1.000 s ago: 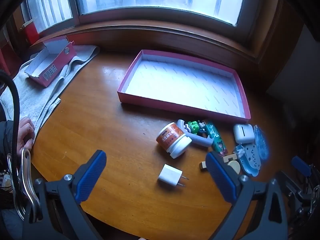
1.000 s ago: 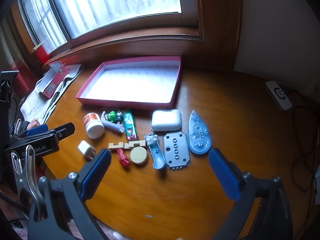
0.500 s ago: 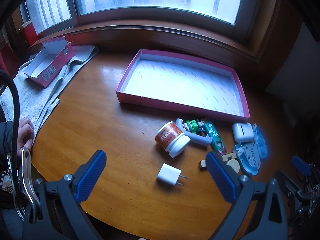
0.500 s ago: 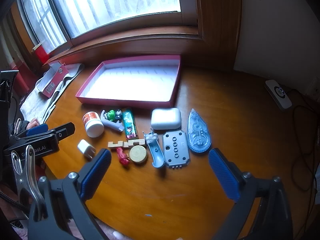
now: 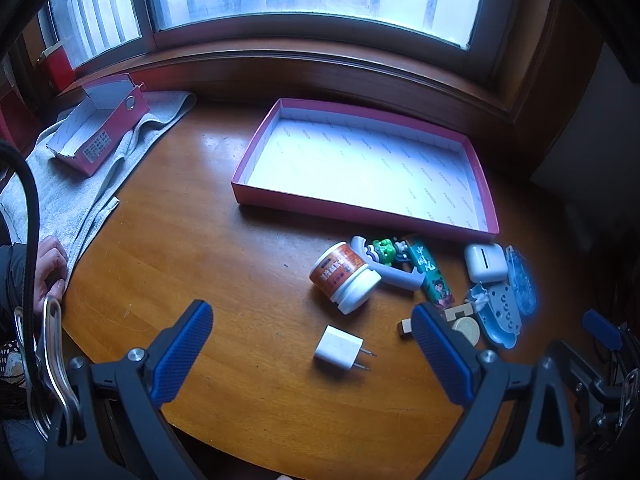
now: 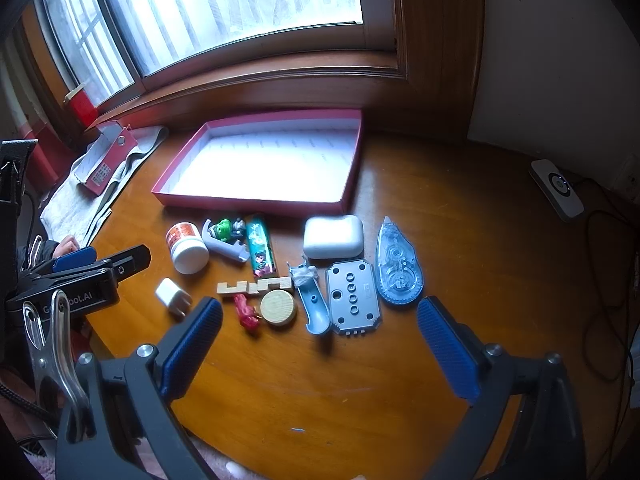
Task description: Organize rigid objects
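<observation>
While both grippers hang with fingers wide and empty, the white charger plug point(image 5: 339, 348) lies at 12 o'clock from the left gripper point(image 5: 312, 354) on the desk point(image 5: 180, 240): light, stiff, slick; best pinched across its flat sides.

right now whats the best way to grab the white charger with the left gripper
Grip the charger across its flat white body, coming down from above with the left gripper, whose jaws are open wide. It lies flat on the table, apart from the jar, with its prongs pointing right. Probably turn the fingers to close on the two long flat sides, clear of the prongs.
</observation>
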`<action>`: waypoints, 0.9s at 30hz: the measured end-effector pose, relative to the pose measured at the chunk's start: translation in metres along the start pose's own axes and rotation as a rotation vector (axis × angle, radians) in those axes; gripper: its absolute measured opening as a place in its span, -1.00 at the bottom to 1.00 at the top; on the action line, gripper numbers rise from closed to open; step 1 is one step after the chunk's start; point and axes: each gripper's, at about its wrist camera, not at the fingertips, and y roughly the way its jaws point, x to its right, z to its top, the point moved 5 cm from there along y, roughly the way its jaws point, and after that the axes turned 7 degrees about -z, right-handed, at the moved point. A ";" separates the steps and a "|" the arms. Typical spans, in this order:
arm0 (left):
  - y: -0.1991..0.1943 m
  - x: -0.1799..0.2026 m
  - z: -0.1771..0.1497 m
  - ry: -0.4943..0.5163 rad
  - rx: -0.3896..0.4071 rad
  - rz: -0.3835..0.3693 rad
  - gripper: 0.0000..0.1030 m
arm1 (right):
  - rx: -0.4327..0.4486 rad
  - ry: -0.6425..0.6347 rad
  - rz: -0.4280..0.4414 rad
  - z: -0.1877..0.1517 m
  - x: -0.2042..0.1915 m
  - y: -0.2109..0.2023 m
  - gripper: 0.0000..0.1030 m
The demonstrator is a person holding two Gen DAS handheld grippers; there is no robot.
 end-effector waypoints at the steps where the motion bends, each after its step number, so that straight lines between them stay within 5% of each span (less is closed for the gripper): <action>1: 0.000 0.000 0.000 0.001 0.000 0.000 0.98 | 0.000 0.000 0.000 0.000 0.000 0.000 0.95; 12: 0.004 0.005 -0.001 0.015 0.003 0.009 0.96 | 0.010 -0.004 -0.006 -0.001 0.004 -0.001 0.95; 18: 0.010 0.000 -0.004 0.008 -0.064 0.008 0.88 | 0.012 -0.003 -0.015 0.000 0.022 0.001 0.95; 27: 0.021 -0.006 -0.003 0.026 -0.047 -0.004 0.79 | -0.038 -0.051 -0.041 0.000 0.039 0.028 0.62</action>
